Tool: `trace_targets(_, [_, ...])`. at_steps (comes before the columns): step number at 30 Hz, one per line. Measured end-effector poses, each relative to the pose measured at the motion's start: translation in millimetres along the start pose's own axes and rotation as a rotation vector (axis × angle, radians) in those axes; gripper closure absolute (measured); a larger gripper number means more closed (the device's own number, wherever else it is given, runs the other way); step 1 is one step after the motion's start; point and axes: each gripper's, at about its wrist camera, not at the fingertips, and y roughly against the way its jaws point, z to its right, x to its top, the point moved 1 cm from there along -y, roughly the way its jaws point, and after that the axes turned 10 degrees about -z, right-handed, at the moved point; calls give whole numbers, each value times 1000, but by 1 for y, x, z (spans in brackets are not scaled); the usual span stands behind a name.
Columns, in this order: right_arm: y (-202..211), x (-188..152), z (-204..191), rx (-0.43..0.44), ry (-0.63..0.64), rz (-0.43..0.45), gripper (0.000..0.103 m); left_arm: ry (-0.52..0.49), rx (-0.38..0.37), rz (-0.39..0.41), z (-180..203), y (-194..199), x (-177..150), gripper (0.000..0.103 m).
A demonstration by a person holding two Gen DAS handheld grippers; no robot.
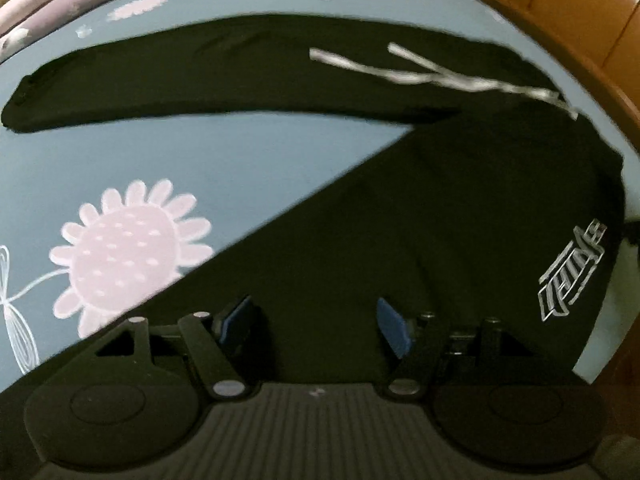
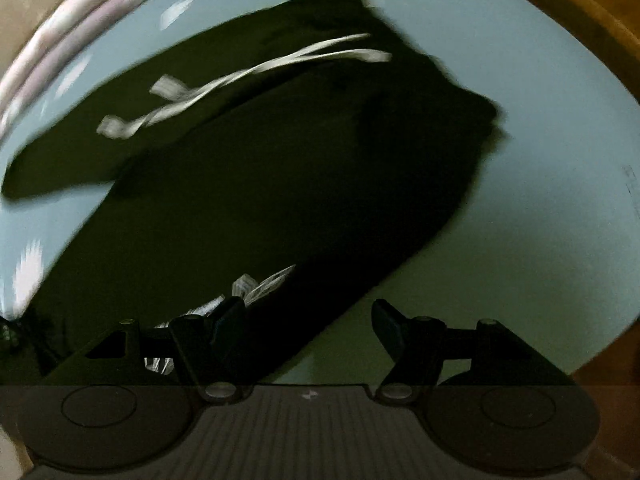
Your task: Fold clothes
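Trousers (image 1: 360, 200): black, lying spread on the blue sheet (image 1: 200, 168), one leg stretching beyond the claws.
Left claw (image 1: 316, 324): hovering over the trousers, released, gripping nothing.
Right claw (image 2: 308, 326): hovering at the trousers' edge, released, cloth lying under its left finger.
Drawstring (image 1: 440, 76): white, trailing across the far leg.

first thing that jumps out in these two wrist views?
The black trousers spread across most of the blue bedsheet, one leg stretched out toward the left at the top. Next, the white drawstring lying loose over the dark cloth near the waist, and the big pink flower print on the sheet at lower left. Both tools, left and right, hang open above the cloth, gripping nothing.
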Motion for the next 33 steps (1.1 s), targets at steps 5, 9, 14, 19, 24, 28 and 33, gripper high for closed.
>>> trace_targets(5, [-1, 12, 49, 93, -135, 55, 33, 53, 84, -69, -4, -8, -6, 32])
trace_targets(9, [3, 15, 80, 182, -243, 96, 40, 106, 94, -90, -10, -9, 3, 37])
trace_targets(14, [8, 13, 113, 229, -366, 140, 52, 71, 46, -62, 9, 1, 17, 37])
trace_targets(19, [-2, 24, 105, 203, -320, 159, 53, 5, 1, -53, 32, -8, 30, 37])
trace_targets(24, [-10, 40, 86, 109, -211, 162, 91, -30, -15, -54, 45, -10, 37, 37])
trace_targets(28, [4, 45, 86, 60, -209, 139, 100, -61, -6, -53, 49, -8, 38, 35])
trace_targets(33, [7, 42, 88, -21, -210, 93, 93, -131, 61, -39, 54, -13, 39, 35])
